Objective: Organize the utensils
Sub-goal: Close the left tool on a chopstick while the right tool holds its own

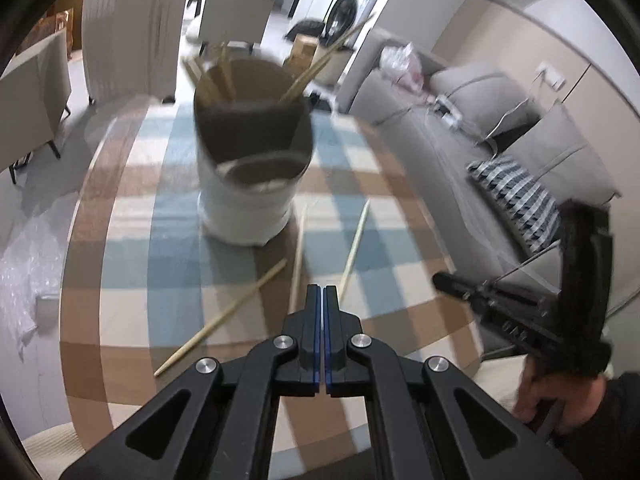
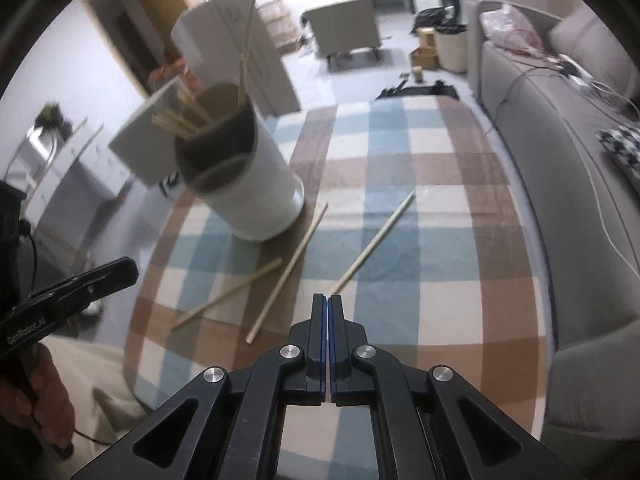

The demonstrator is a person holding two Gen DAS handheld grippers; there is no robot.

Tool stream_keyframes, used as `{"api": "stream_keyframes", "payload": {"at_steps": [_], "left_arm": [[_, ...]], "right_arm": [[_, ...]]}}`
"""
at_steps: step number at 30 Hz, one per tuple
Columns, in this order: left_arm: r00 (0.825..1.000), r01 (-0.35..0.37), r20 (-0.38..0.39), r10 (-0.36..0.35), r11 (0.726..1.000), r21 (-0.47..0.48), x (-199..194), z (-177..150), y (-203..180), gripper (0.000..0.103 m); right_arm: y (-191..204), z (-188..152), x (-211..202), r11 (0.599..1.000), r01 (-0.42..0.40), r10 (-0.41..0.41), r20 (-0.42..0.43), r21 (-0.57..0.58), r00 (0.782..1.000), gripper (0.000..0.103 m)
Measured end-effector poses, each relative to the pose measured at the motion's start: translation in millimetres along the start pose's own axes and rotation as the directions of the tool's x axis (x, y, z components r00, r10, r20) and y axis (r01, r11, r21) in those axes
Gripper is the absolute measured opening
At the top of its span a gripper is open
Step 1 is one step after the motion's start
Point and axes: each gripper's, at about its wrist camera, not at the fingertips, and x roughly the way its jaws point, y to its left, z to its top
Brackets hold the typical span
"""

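Observation:
A white utensil holder (image 1: 248, 196) with a brown liner stands on the checked tablecloth (image 1: 168, 248), with several wooden chopsticks upright in it. Three loose chopsticks lie in front of it: a left one (image 1: 224, 316), a middle one (image 1: 298, 256) and a right one (image 1: 354, 248). My left gripper (image 1: 321, 292) hovers shut and empty above their near ends. In the right wrist view the holder (image 2: 264, 192) is at upper left. My right gripper (image 2: 328, 300) is shut, with the near tip of the right chopstick (image 2: 374, 244) just beyond its fingertips; nothing shows between the pads.
A grey sofa (image 1: 460, 184) with a striped cushion (image 1: 516, 200) runs along the table's right side. Pale chairs (image 1: 36, 92) and a large white panel (image 1: 132, 28) stand beyond the table's far-left end. A hand (image 1: 560, 396) holds the right gripper (image 1: 440, 280) off the right edge.

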Motion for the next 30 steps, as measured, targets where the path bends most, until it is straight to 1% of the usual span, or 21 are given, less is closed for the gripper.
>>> {"api": "stream_keyframes", "payload": {"at_steps": [1,2,3,4,5,6,7,8,9,11,13,15,16,18,20,23,25,26,27,29,30], "left_arm": [[0.999,-0.021,-0.027,0.021,1.000,0.012,8,0,2,0.000],[0.997,-0.049,-0.066,0.051,0.998,0.032,20,-1,5,0.006],[0.993,-0.068,-0.091,0.071,0.997,0.044,27,-2,7,0.019],[0.989,-0.088,-0.113,0.095,0.994,0.062,37,-3,11,0.024],[0.984,-0.109,-0.130,0.120,0.990,0.088,48,-4,13,0.036],[0.980,-0.130,-0.139,0.145,0.985,0.113,57,-4,15,0.044],[0.974,-0.153,-0.145,0.173,0.979,0.137,66,-4,16,0.047],[0.967,-0.171,-0.159,0.197,0.972,0.159,74,-3,17,0.048],[0.962,-0.173,-0.181,0.206,0.968,0.185,85,-1,18,0.048],[0.956,-0.186,-0.182,0.230,0.955,0.230,97,3,16,0.048],[0.946,-0.191,-0.202,0.253,0.940,0.281,115,7,13,0.048],[0.934,-0.200,-0.228,0.275,0.931,0.307,129,10,13,0.048],[0.932,-0.198,-0.235,0.277,0.930,0.311,133,10,14,0.048],[0.917,-0.212,-0.257,0.304,0.920,0.330,142,10,16,0.048],[0.919,-0.202,-0.261,0.295,0.922,0.330,144,11,16,0.049],[0.914,-0.188,-0.282,0.291,0.921,0.341,147,15,13,0.048],[0.914,-0.164,-0.297,0.276,0.922,0.351,149,15,9,0.045],[0.913,-0.156,-0.304,0.272,0.921,0.356,149,15,6,0.038],[0.912,-0.139,-0.314,0.264,0.919,0.368,149,15,2,0.027],[0.908,-0.117,-0.330,0.259,0.912,0.393,149,13,-6,0.014],[0.905,-0.111,-0.337,0.259,0.909,0.402,150,12,-9,0.011]], "right_arm": [[0,2,5,1.000,0.005,-0.005,-0.023,-0.021,1.000,0.003],[1,4,7,0.999,0.004,-0.005,-0.036,-0.037,0.999,0.003],[1,6,8,0.999,-0.002,0.000,-0.042,-0.049,0.999,0.003],[0,9,9,0.998,-0.008,0.005,-0.046,-0.058,0.999,0.003],[-2,10,9,0.998,-0.010,0.008,-0.048,-0.059,0.999,0.003],[-4,12,10,0.998,-0.015,0.013,-0.049,-0.056,0.999,0.003],[-6,13,10,0.998,-0.022,0.020,-0.047,-0.050,0.999,0.003],[-8,14,10,0.999,-0.026,0.024,-0.046,-0.042,0.999,0.007],[-11,15,12,0.999,-0.029,0.027,-0.044,-0.032,0.999,0.011],[-16,15,17,0.999,-0.039,0.038,-0.044,-0.011,0.998,0.017],[-21,16,22,0.999,-0.042,0.042,-0.051,0.008,0.998,0.017],[-27,18,23,0.998,-0.052,0.054,-0.049,0.034,0.997,0.017],[-29,19,23,0.997,-0.058,0.061,-0.046,0.046,0.997,0.017],[-35,23,21,0.995,-0.070,0.073,-0.031,0.073,0.997,0.017],[-37,26,19,0.994,-0.081,0.083,-0.017,0.079,0.996,0.017],[-40,30,17,0.992,-0.092,0.092,-0.001,0.084,0.996,0.017],[-43,30,17,0.990,-0.098,0.099,0.001,0.102,0.995,0.017],[-45,30,17,0.988,-0.103,0.103,0.001,0.115,0.995,0.017],[-48,30,17,0.986,-0.106,0.107,0.001,0.129,0.994,0.017],[-51,31,15,0.983,-0.111,0.112,0.006,0.143,0.994,0.017],[-52,31,14,0.983,-0.114,0.113,0.010,0.146,0.993,0.017]]}}
